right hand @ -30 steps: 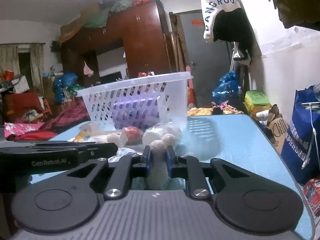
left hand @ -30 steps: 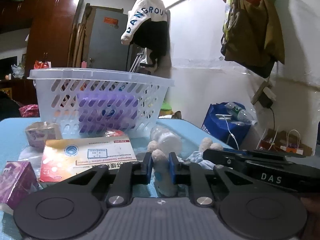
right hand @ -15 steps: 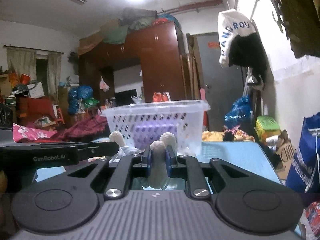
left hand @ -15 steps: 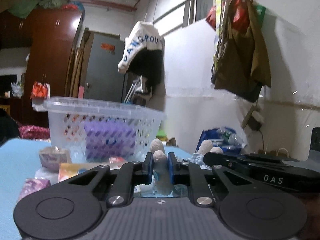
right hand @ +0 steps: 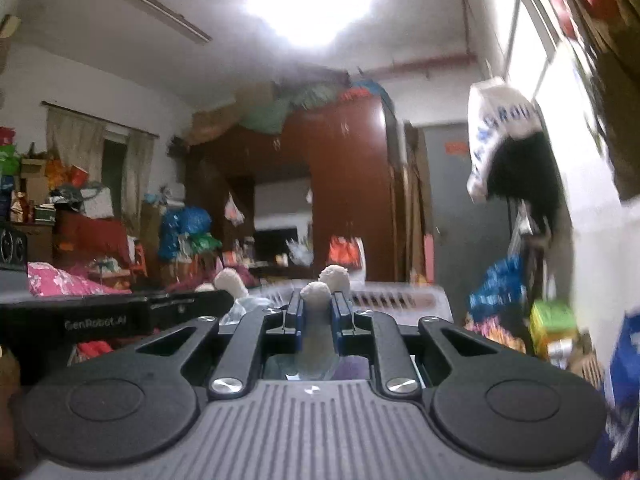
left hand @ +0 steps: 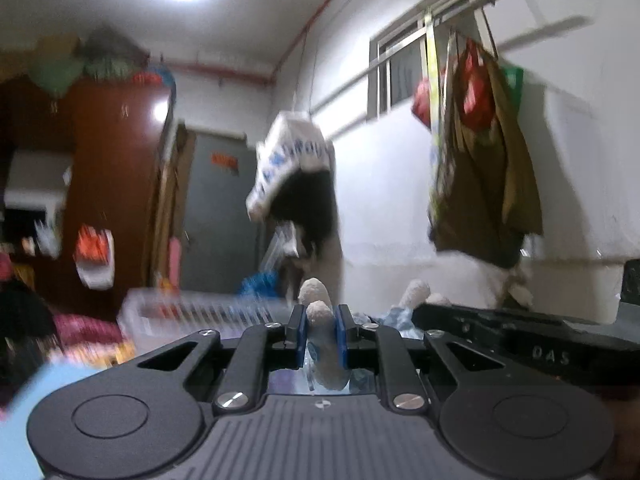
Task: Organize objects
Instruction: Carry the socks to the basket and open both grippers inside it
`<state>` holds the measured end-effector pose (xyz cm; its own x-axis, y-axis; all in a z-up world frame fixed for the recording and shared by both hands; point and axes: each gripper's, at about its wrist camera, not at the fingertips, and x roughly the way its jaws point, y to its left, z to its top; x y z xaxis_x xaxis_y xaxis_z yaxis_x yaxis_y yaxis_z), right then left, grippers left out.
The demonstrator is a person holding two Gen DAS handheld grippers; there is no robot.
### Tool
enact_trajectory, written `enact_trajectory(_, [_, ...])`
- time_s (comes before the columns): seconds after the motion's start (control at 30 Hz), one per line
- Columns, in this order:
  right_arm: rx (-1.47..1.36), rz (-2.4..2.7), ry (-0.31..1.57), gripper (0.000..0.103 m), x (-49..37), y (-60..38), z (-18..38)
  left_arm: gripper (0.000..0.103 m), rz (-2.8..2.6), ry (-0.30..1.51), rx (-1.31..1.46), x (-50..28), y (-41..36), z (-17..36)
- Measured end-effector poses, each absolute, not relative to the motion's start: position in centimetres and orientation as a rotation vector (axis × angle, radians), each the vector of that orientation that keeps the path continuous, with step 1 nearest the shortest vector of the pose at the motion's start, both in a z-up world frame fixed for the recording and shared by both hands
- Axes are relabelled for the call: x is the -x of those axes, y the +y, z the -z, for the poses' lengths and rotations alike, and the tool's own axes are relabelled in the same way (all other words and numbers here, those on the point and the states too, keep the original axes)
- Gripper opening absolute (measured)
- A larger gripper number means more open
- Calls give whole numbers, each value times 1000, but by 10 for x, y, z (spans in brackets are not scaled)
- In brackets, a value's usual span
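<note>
Together, the left gripper (left hand: 321,334) and right gripper (right hand: 316,322) each clamp a fuzzy limb of one plush toy (left hand: 324,350), limbs pointing upward, raised before the white basket (right hand: 400,300).

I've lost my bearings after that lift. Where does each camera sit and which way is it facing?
Left wrist: behind the left gripper, tilted up across the white basket toward the wall, door and hanging jacket; its fingers clamp a plush toy; the right gripper shows at right.
Right wrist: behind the right gripper, facing the wardrobe and basket; fingers clamp the toy; the left gripper shows at left.
Shared: toy, basket, jacket.
</note>
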<state>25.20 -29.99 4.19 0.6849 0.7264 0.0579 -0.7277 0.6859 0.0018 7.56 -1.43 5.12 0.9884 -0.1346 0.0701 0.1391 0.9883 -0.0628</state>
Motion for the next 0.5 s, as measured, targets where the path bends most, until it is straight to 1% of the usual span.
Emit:
enact_trajectory(0.13, [-10, -846, -159, 16, -256, -284, -72, 18, 87, -149, 7, -81, -11, -93])
enact_trajectory(0.3, [-3, -849, -186, 16, -282, -257, -105, 18, 13, -128, -24, -122, 6, -136])
enact_trajectory(0.4, [20, -826, -161, 16, -312, -231, -116, 18, -46, -64, -28, -162, 21, -148])
enact_trajectory(0.5, [1, -808, -49, 16, -361, -202, -112, 18, -99, 26, -26, -208, 40, -146])
